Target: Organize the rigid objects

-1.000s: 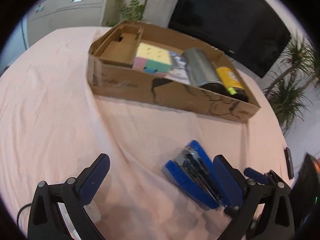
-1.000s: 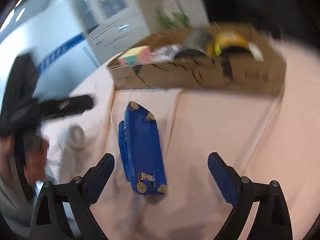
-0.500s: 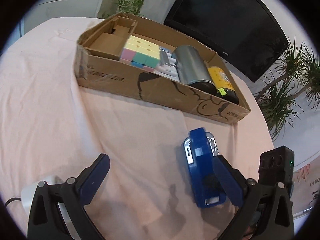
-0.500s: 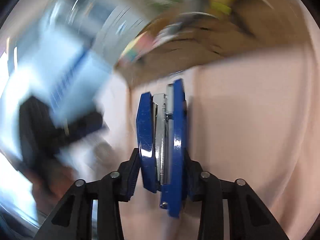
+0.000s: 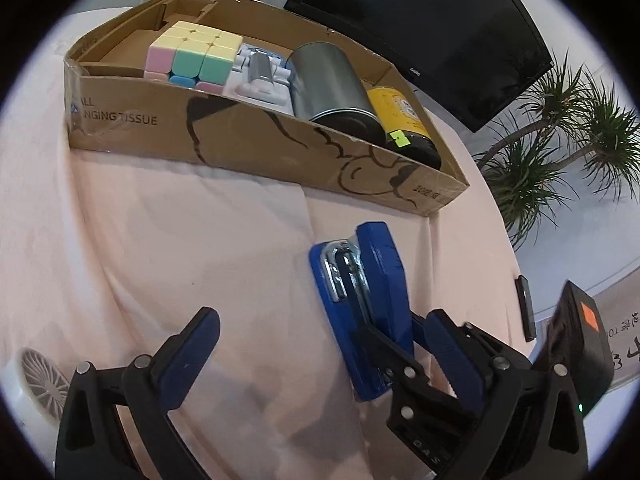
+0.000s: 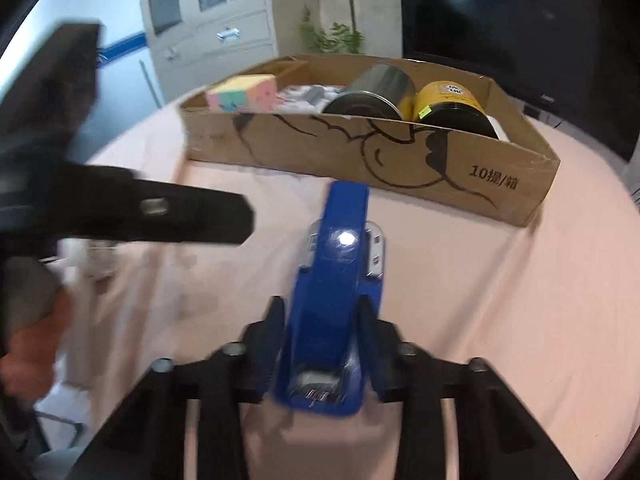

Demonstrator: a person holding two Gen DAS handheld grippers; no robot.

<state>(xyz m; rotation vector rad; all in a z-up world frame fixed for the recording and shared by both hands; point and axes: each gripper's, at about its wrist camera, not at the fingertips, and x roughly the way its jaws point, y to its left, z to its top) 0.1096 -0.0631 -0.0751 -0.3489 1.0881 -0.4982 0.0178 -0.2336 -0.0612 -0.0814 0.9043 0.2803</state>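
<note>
A blue stapler (image 6: 340,248) sits between the pads of my right gripper (image 6: 322,312), whose jaws are closing and press on its rear sides. Its nose points toward the cardboard box (image 6: 360,148). In the left wrist view the same stapler (image 5: 380,264) is tilted over the pink cloth, just in front of the box (image 5: 240,140). My left gripper (image 5: 322,318) stands open beside it with nothing held. The box holds a pastel cube (image 5: 192,56), a white packet (image 5: 260,80), a silver can (image 5: 328,80) and a yellow can (image 5: 400,112).
A small white fan (image 5: 36,376) lies on the cloth at the lower left. A dark screen (image 5: 420,20) and potted plants (image 5: 560,140) stand behind the table. A person's hand (image 6: 32,344) holds the left gripper, which crosses the left of the right wrist view.
My right gripper went from wide open around the flat-lying stapler to clamped on it, and the stapler now points at the box. The left gripper drew nearer the box.
</note>
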